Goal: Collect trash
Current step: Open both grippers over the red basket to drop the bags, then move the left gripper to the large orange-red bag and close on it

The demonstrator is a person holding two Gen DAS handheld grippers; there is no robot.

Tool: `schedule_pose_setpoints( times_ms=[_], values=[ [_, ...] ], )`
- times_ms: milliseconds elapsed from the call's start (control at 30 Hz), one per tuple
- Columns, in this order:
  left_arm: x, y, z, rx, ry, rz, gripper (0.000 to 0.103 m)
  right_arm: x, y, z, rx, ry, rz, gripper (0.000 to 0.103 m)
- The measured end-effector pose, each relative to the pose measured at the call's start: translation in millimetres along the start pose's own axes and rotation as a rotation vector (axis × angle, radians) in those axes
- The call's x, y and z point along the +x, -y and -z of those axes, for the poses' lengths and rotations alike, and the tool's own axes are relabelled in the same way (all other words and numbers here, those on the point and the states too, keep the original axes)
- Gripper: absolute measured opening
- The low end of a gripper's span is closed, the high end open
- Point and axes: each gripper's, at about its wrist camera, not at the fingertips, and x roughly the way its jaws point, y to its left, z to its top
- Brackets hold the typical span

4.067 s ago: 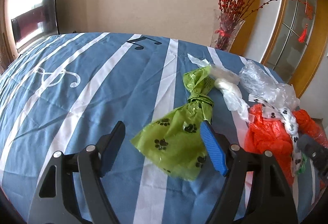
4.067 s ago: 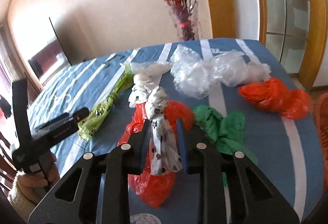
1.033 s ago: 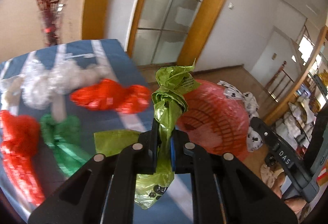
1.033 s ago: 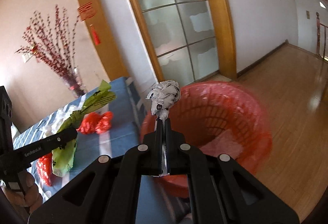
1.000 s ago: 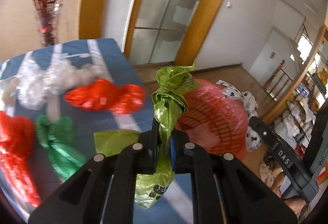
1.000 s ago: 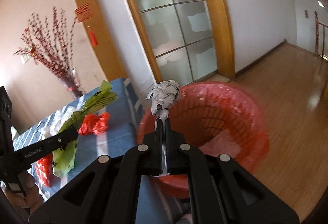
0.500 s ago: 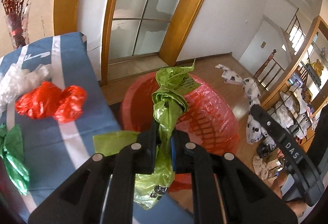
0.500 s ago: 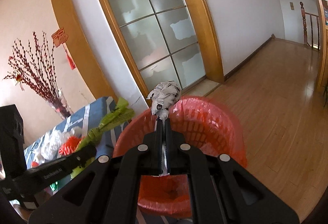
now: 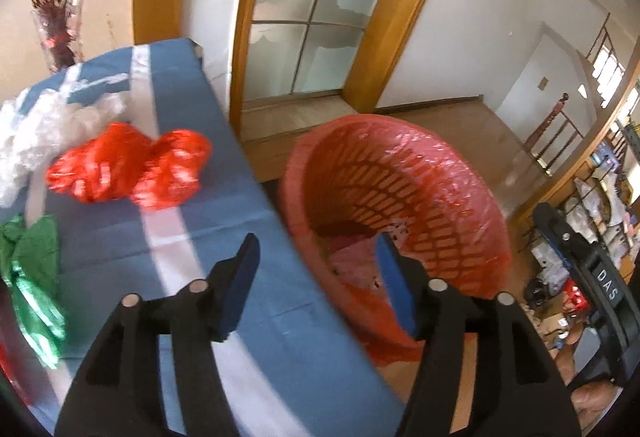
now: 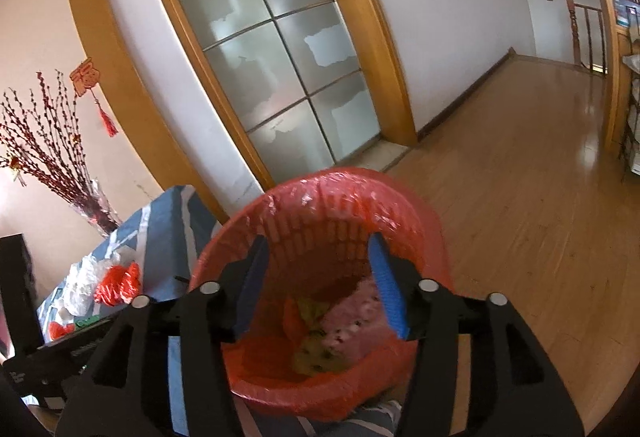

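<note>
Nearest the lens, at the bottom of both wrist views, your two grippers stand with their jaws spread wide and nothing between the blue pads: the left gripper (image 9: pixel 316 277) points forward and down over the table's right edge, the right gripper (image 10: pixel 318 279) looks down almost straight into the basket's mouth. Just past your fingers sits the red basket (image 9: pixel 472 205), lined with a thin red bag, its round opening tilted toward you in the left view and filling the lower middle of the right view. Down in its bottom you see the dropped trash: a crumpled green bag (image 10: pixel 310 355) lying beside a pale paw-print bag (image 10: pixel 352 321), both loosely heaped with no clear long axis. Left of the basket, the blue striped tablecloth (image 9: pixel 224 165) carries what is yet to be collected: a green bag (image 9: pixel 34 277) at the left edge, a knotted red bag (image 9: pixel 132 167) lying crosswise farther up, and clear plastic bags (image 9: pixel 44 129) beyond it toward the upper left. Farthest off, a vase of red branches (image 9: pixel 60 25) stands at the table's far end, and frosted glass doors (image 10: pixel 264 65) fill the background.
</note>
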Motion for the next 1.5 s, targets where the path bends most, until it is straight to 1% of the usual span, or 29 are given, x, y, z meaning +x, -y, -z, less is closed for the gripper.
schedule_pose_setpoints(
  times_ms=[33,133,267,300,433,500,567,633,667,800,900,1000,1067,1267,1500],
  values=[
    [-3,-3,3,0.005,0.008,-0.016,0.065,-1,1,1,-0.003,0.003,0.006,0.059],
    [-12,-9,8,0.007,0.02,-0.048,0.067,-7,-1,4,-0.021,0.011,0.026,0.062],
    [-27,-22,14,0.002,0.036,-0.084,0.071,-13,-7,6,-0.044,0.019,0.031,0.066],
    [-30,-24,15,0.002,0.042,-0.09,0.071,-14,-9,6,-0.05,0.022,0.035,0.068],
    [-52,-40,26,0.006,0.081,-0.141,0.077,-21,-22,10,-0.086,0.055,0.06,0.086],
    [-67,-53,31,0.0,0.112,-0.172,0.082,-24,-30,13,-0.112,0.067,0.064,0.088],
    [-81,-66,38,-0.007,0.138,-0.208,0.086,-27,-39,16,-0.14,0.073,0.062,0.089],
    [-97,-83,44,-0.019,0.165,-0.261,0.088,-29,-48,18,-0.173,0.074,0.048,0.092],
    [-105,-95,49,-0.028,0.177,-0.294,0.089,-29,-53,20,-0.189,0.073,0.038,0.092],
    [-127,-140,61,-0.083,0.187,-0.399,0.089,-31,-70,27,-0.232,0.063,0.006,0.092],
    [-137,-173,66,-0.154,0.18,-0.447,0.089,-29,-82,33,-0.24,0.047,-0.025,0.092],
    [-143,-196,70,-0.205,0.177,-0.454,0.089,-29,-91,37,-0.245,0.027,-0.051,0.092],
    [-142,-204,72,-0.22,0.168,-0.459,0.089,-29,-97,41,-0.256,0.018,-0.061,0.092],
    [-133,-217,68,-0.243,0.146,-0.458,0.089,-29,-113,47,-0.29,0.001,-0.075,0.092],
    [-111,-230,68,-0.273,0.078,-0.445,0.089,-26,-127,53,-0.315,-0.019,-0.086,0.092]
  ],
)
